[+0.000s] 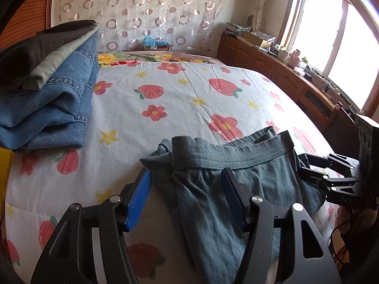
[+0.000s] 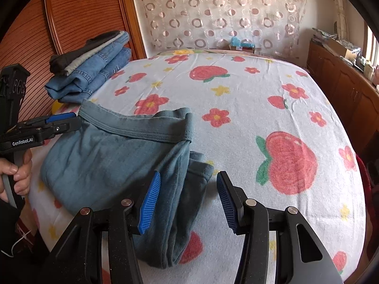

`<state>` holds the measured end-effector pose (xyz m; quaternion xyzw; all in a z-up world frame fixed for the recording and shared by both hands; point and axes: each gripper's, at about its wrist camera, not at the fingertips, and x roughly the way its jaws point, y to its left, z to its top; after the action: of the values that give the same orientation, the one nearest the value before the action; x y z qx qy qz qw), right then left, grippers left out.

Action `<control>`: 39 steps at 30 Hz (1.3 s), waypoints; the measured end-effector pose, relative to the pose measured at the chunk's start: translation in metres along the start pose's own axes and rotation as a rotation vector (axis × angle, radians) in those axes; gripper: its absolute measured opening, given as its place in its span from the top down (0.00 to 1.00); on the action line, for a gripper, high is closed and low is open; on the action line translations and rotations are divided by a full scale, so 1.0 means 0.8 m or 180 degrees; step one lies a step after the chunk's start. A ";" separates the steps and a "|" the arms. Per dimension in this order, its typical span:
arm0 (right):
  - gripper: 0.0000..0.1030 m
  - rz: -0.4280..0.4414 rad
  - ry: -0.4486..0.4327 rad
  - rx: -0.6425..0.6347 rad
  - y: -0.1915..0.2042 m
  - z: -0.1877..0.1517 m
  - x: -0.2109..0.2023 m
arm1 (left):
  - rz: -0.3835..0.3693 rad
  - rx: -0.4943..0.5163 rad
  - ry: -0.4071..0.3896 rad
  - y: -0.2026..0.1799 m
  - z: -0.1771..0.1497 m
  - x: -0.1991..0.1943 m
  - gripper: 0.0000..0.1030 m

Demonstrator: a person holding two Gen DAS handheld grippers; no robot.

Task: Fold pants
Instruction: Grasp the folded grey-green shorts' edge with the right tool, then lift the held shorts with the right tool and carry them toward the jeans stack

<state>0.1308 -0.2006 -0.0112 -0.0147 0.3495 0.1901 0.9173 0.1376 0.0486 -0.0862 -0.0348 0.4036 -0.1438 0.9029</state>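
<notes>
Left wrist: right tongs point(image 1: 308, 165) tips hidden behind pants point(image 1: 236, 177); both tongs spread (nothing pinched).

Home bedroom: bed point(image 1: 165, 99) w/ floral sheet, curtain point(image 1: 142, 11), wood cabinets point(image 1: 272, 64).

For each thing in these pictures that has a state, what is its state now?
Teal pants: folded, lying on the bed.
Stack of clothes: folded, piled at the bed's far corner.
Left gripper: open, one pants edge between its fingers.
Right gripper: open, holding nothing.
Curtain: drawn.
</notes>
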 end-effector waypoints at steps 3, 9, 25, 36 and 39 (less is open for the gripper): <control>0.50 -0.0006 0.0008 -0.0008 0.002 0.004 0.004 | 0.0030 0.0003 0.0028 0.001 0.002 0.006 0.40; 0.50 0.0074 -0.0002 -0.0140 0.014 0.008 0.014 | 0.0053 -0.0019 0.0074 0.005 0.000 0.013 0.40; 0.75 0.0132 -0.0045 -0.0165 0.015 0.010 0.022 | -0.0169 -0.0070 0.0093 0.012 -0.002 0.019 0.57; 0.89 0.0365 -0.0156 -0.0022 0.008 0.006 0.009 | -0.0209 0.0062 -0.0200 -0.014 -0.002 -0.024 0.84; 0.89 0.0400 -0.0281 -0.0011 0.008 0.007 -0.008 | -0.0228 0.0092 -0.0354 -0.020 0.003 -0.047 0.84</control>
<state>0.1276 -0.1957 -0.0024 0.0140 0.3087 0.2483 0.9181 0.1118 0.0436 -0.0551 -0.0441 0.3491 -0.1798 0.9186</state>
